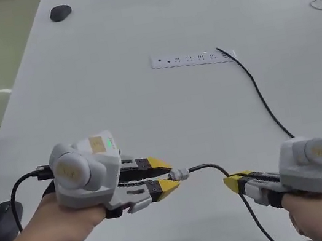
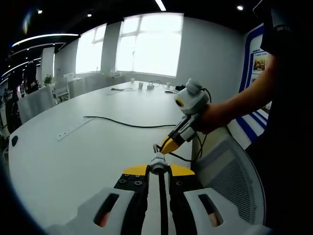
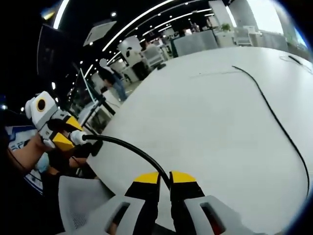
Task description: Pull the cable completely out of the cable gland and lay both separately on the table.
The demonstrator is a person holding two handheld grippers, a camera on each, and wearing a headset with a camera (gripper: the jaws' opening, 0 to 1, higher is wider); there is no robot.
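Listing by view.

Head view: left gripper [image 1: 172, 175], held at lower left, yellow-tipped jaws closed on the pale cable gland [image 1: 181, 174]. The black cable [image 1: 210, 167] leaves the gland and arcs over to the right gripper [image 1: 229, 182], whose jaws are pinched onto it. Gland and cable are both held up in front of the near edge of the white table [image 1: 148, 116] (neither is lying on it). A power strip [image 1: 191, 59] lies farther back, with a black cord [image 1: 264, 102] trailing from it towards the near right edge. A dark mouse [image 1: 60, 12] sits at the far left corner.

Left gripper view: own jaws rise from the bottom and clamp the cable gland [image 2: 157, 162] between their yellow tips. The cable [image 2: 178, 156] runs from the gland to the right gripper [image 2: 168, 146], held just beyond it.

Right gripper view: own jaws are closed tight on the cable [image 3: 132, 147], which curves away left to the cable gland [image 3: 78, 138] in the left gripper [image 3: 72, 133]. The table [image 3: 210, 112] spreads beyond them.
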